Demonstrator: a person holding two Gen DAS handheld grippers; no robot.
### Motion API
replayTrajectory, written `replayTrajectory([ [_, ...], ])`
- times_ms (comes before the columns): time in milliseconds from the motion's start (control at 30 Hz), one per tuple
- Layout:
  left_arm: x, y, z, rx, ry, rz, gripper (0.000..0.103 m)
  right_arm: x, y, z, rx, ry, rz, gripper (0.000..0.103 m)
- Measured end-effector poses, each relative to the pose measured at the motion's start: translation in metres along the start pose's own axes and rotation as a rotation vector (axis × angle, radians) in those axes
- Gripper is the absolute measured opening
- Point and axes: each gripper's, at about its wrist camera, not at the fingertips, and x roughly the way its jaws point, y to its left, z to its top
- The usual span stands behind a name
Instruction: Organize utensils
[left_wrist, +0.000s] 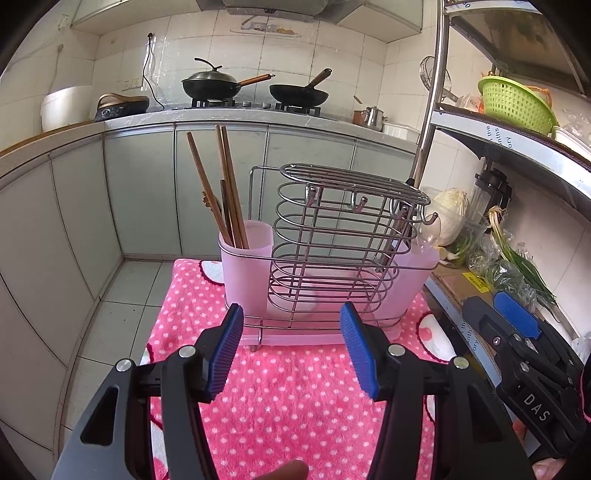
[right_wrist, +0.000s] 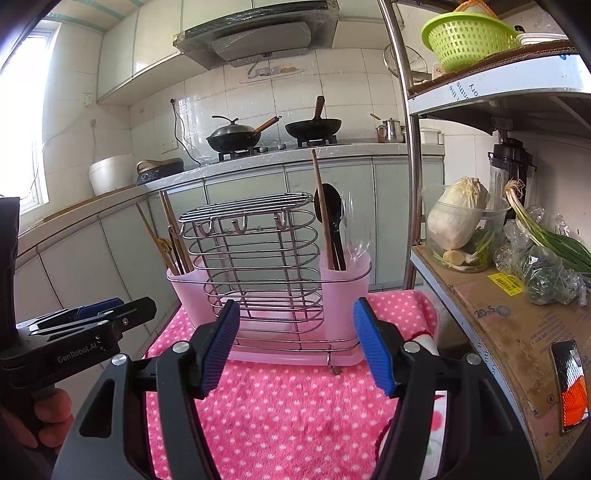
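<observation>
Spoons (right_wrist: 334, 221) in right cup show only from right wrist.

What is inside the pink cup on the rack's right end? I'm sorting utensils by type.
The right pink cup holds a black spoon, a wooden stick and a clear plastic spoon. Frosted walls hide their lower ends.

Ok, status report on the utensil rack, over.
Both grippers, left and right, open, empty. Chopsticks and spoons sit in rack. Nothing in the way.

Glossy wire rack (left_wrist: 343, 236), fuzzy cloth towel (left_wrist: 295, 387), wooden chopsticks (left_wrist: 221, 184).
</observation>
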Motion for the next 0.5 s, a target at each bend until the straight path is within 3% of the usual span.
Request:
replayTrajectory([
  [500,-0.0045,-0.0011,-0.0004,-0.001,-0.006,-0.009,0.054,-0.0047,0.0034,0.0015,-0.012,-0.008,0.000,0.065],
])
